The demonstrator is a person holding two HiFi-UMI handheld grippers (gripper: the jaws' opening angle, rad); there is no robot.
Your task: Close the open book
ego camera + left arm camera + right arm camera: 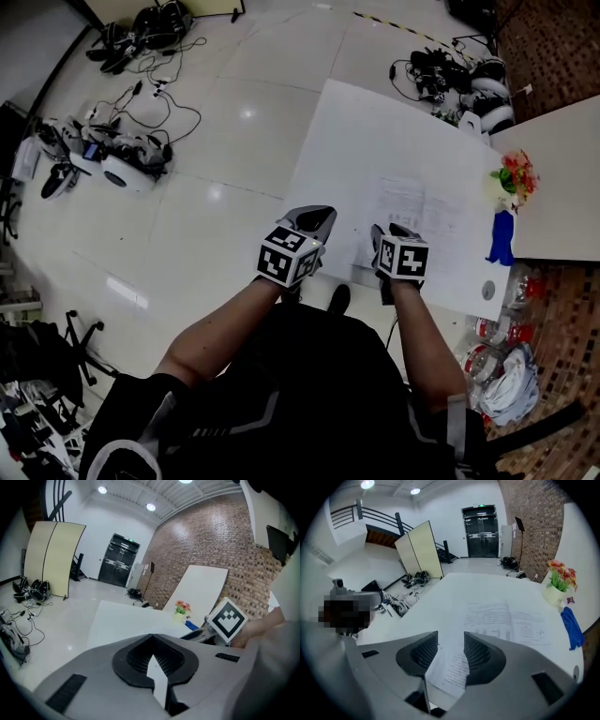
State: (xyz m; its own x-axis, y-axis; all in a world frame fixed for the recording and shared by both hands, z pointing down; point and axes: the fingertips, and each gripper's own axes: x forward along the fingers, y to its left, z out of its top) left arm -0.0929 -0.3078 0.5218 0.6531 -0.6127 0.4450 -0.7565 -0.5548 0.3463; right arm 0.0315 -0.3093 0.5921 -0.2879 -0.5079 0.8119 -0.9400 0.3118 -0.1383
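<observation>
White pages of the open book [506, 616] are lying spread near the flower vase [557, 590]; my left tool [153, 663] is clamping one sheet [156, 680], my right tool [450, 644] is gaping apart, so I'm judging the closing barely begun.

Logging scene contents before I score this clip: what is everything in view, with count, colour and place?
table: 1, white, centre
open book: 1, white printed pages, flat on the table's near part
flowers in a vase: 1 bunch, red and yellow, table's right edge
cloth: 1, blue, same edge, near the vase
second table: 1, white, right
plastic bottles: several, clear with red, floor lower right
devices and cables: count unclear, black and white, floor left and top
folding screen: 1, cream, far side
left gripper: 1, grey, jaws together, left of the book
right gripper: 1, grey, jaws apart, a book page showing between them
person's forearms: 2, bare, bottom
</observation>
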